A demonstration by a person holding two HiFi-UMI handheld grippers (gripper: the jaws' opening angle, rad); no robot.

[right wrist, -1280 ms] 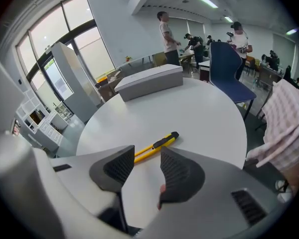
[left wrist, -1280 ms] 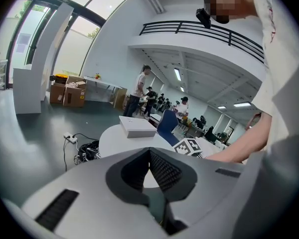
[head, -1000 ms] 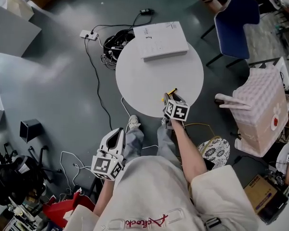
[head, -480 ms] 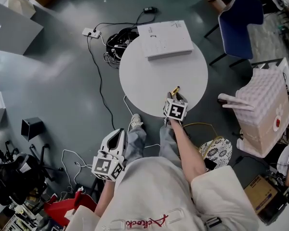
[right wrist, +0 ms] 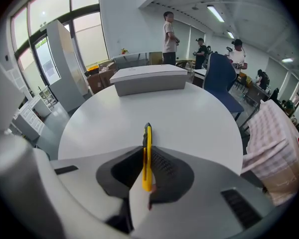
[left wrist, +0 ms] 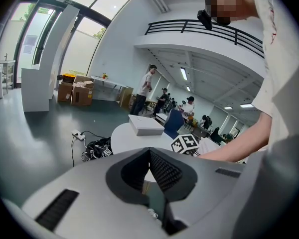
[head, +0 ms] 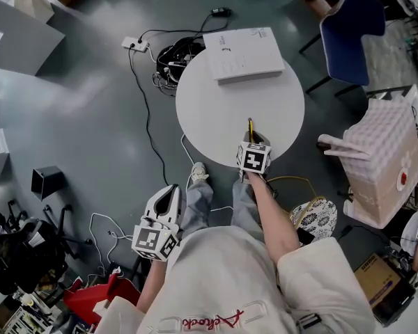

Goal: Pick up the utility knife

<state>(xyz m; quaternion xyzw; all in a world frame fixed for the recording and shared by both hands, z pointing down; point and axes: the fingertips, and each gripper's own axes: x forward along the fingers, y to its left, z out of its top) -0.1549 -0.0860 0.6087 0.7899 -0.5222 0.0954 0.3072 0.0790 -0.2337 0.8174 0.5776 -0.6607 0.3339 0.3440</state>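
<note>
Fingers (right wrist: 162,164) of the right gripper (head: 251,141), wide a moment ago, are closing on the knife (right wrist: 147,148), ready to lift it off the counter (head: 216,103).

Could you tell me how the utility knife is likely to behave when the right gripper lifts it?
The knife looks slim, rigid and probably light, so it should lift without sagging. The right gripper, jaws closing with the knife between them, takes its rear part, so the front may droop. Its smooth yellow casing could slip slightly.
</note>
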